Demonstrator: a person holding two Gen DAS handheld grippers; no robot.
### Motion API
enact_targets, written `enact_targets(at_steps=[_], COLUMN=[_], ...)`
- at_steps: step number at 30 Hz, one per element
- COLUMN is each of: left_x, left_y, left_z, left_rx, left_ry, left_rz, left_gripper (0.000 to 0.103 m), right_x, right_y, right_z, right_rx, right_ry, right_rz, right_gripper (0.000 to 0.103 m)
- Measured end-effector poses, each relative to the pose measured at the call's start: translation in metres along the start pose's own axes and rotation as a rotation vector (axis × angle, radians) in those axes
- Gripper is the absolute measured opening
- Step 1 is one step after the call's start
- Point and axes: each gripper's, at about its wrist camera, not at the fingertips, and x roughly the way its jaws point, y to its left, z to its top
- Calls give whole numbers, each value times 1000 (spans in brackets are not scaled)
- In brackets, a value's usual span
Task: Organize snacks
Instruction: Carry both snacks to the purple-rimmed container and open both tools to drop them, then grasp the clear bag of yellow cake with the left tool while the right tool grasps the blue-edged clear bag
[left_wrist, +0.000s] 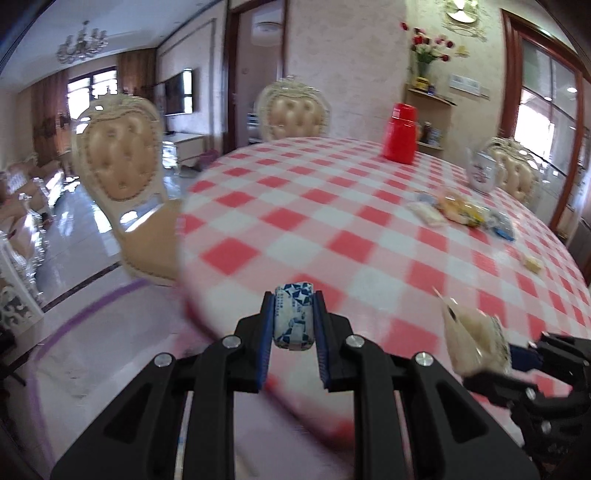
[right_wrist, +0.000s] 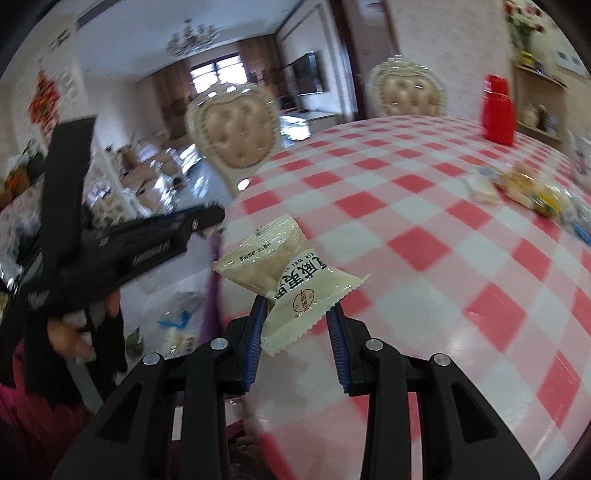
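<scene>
Over the table edge (left_wrist: 229, 206) | left gripper (left_wrist: 293, 314) clamping blue-white candy (left_wrist: 293, 321) at 12 o'clock | right gripper (right_wrist: 297, 314) pinching beige packet (right_wrist: 295, 273).

My left gripper (left_wrist: 293, 325): small candy (left_wrist: 293, 319) between jaws, at bench (left_wrist: 295, 206) near edge. My right gripper (right_wrist: 297, 328): snack packet (right_wrist: 295, 280). Jug (left_wrist: 400, 133) at far side; snack pile (left_wrist: 461, 212) right; chairs (left_wrist: 120, 162) behind bench.

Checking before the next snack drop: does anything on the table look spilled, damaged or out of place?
Nothing spilled or damaged. One small yellowish snack lies alone on the checked tablecloth, apart from the loose snack pile. The left gripper holds a blue-white candy; the right gripper holds a beige packet.
</scene>
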Motion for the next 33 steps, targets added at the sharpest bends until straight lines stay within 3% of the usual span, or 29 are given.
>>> enact_targets(at_steps=[6,10,11,12,13,14,15,20,23,27,30,33], left_x=[-10,-12,-14,-18,-24,-33,-40,-44,-31,-10,10,33], left_y=[54,72,77,85,90,96,100,85,52,-16,-87,-143], left_z=[8,10,10,12,13,15,17,18,19,21,24,27], left_rx=[-29,19,15,-17,-53,-101,-133,-141,-121,-57,62,144], left_ry=[-10,37,45,42,23,-20,-50,-91,-64,2,40,63], left_rz=[133,215,227,255,283,315,324,250,138,-59,-215,-287], left_gripper=[21,23,37,66,80,90,90,93,95,98,99,99], right_x=[24,36,36,34,31,27,23,11,4,-22,-55,-88], right_y=[51,86,92,94,93,90,80,17,-23,-87,-136,-186], right_z=[3,-3,-4,-5,-4,-3,0,5,1,-9,-20,-37], right_rx=[-114,-189,-204,-211,-213,-206,-175,10,119,268,368,478], right_ry=[54,100,100,88,68,51,37,9,0,-55,-118,-173], right_rz=[73,199,229,235,228,214,193,119,59,-63,-198,-293], right_gripper=[33,38,40,50,57,59,60,62,64,68,73,77])
